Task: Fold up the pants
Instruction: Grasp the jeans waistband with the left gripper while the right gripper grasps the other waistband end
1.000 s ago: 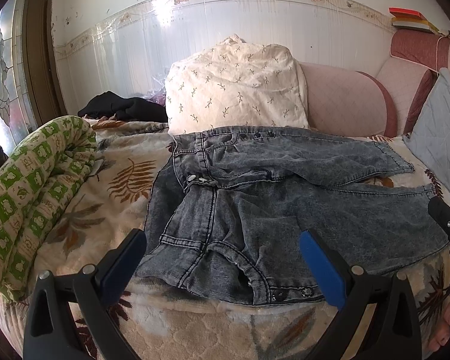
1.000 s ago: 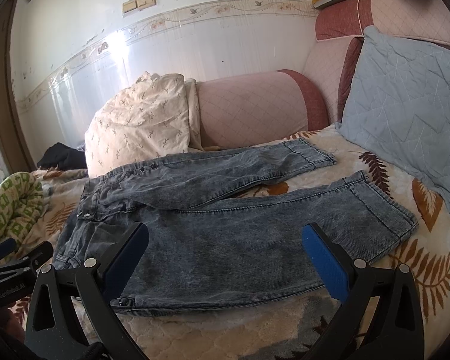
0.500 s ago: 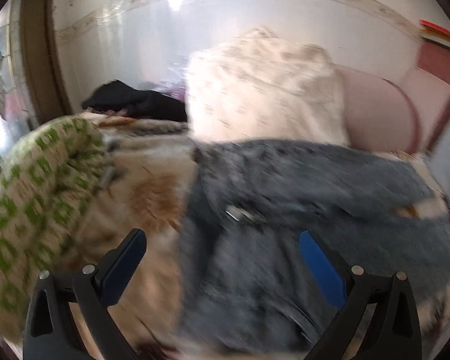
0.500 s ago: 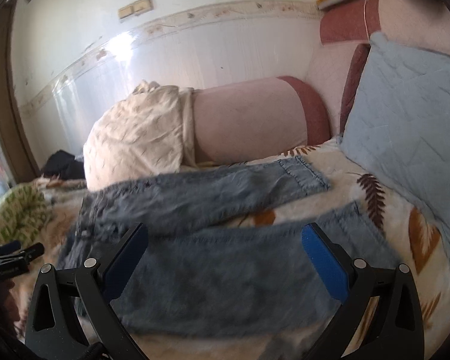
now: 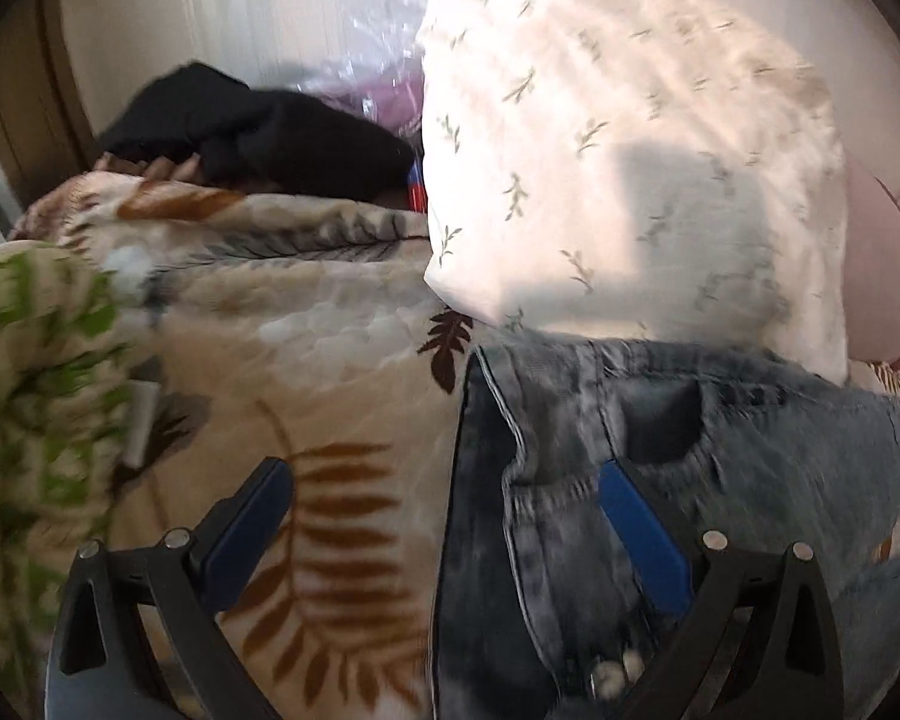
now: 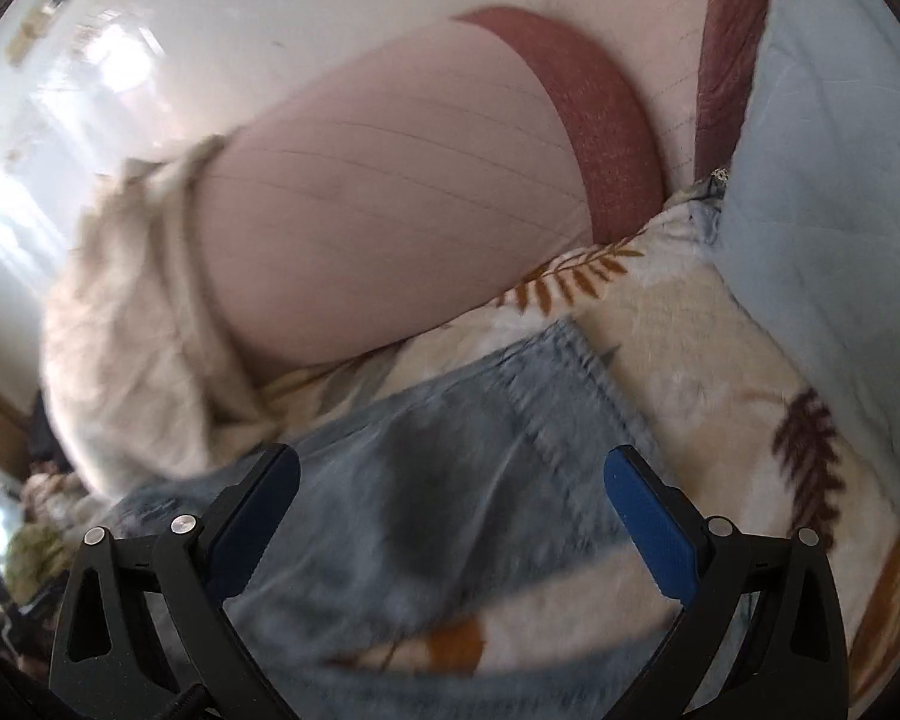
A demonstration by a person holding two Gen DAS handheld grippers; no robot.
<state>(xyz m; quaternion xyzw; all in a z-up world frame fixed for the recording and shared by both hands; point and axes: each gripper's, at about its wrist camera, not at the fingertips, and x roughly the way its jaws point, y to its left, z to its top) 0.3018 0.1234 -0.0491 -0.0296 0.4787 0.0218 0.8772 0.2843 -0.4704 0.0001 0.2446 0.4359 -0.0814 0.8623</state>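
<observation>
- L gripper [image 5: 444, 516]: jaws spread wide, nothing between them; hangs low over the waist end of the jeans [image 5: 720, 480]; its L finger sits above the leaf-print blanket [image 5: 306, 372], its R finger above denim, so the waistband's outer edge runs right btwn the 2 fingers
- R gripper [image 6: 450, 498]: also wide apart and empty; poised over the far trouser leg's cuff end [image 6: 546, 384]; hem corner lies just fwd and a bit R of centre, pale denim fills the gap btwn the fingers
- Jeans lie flat on the blanket, long axis running L-R across both views: waist at the L gripper's side, cuffs at the R gripper's; so each tool is nearest its own end, no crossing needed
- Far side of the garment is crowded: white sprigged pillow [image 5: 630, 168] touches or overhangs the waistband's far edge in the L view; pink quilted bolster [image 6: 390, 210] stands just beyond the cuff in the R view
- Judgement: the far leg looks like the one to be taken at both ends and drawn toward the near leg, i.e. a lengthwise fold along the L-R axis; key relation is fabric edge fwd of and under each open gripper, so the approach would be down and fwd, then pinch
- Risk: L gripper could catch blanket along w/ denim, since its L finger is off the garment; both views are motion-blurred, so contact w/ cloth can't be told
</observation>
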